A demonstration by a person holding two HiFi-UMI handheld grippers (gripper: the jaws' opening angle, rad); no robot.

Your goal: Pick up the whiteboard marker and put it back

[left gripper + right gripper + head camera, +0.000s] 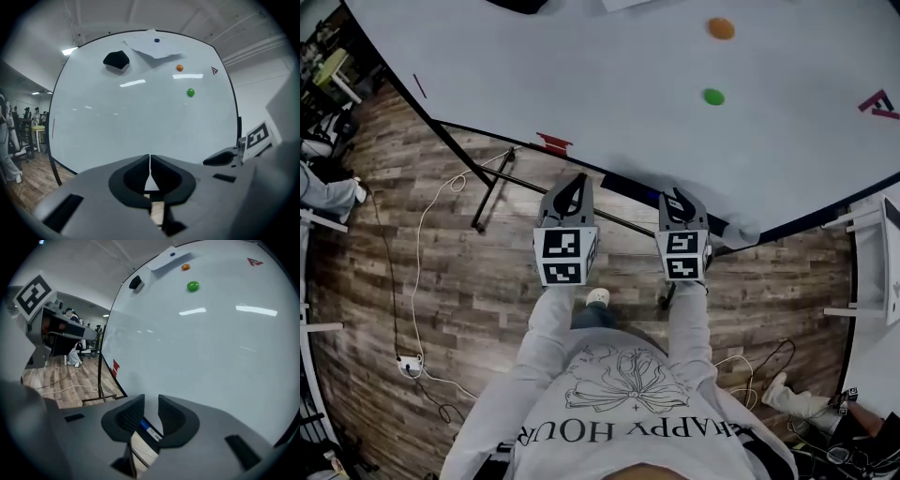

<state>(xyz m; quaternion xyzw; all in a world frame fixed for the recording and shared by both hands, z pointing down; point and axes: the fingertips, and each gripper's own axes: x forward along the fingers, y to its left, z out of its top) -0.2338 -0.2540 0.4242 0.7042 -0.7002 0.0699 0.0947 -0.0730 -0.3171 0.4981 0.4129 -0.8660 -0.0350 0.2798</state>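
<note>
Whiteboard (pixel 628 103) on a black frame stand (pixel 492 192), set over wood flooring. A white cable (pixel 420 253) trails across the floor.

On the board:
- green magnet (pixel 713 97)
- orange magnet (pixel 721 28)
- black eraser (pixel 116 59)
- paper sheet (pixel 152 48) pinned by a blue magnet (pixel 156 40)
- red tag (pixel 553 142) at the lower edge

Whiteboard marker (pixel 147 429): blue end, white labelled barrel. It lies along the ledge at the board's lower edge and is sighted through the gap of the right tongs (pixel 151 401). These are released, with the pads clear of it.

Left tongs (pixel 150 161): clenched, tips meeting, nothing between them. They are held beside the right tongs, facing the board.
</note>
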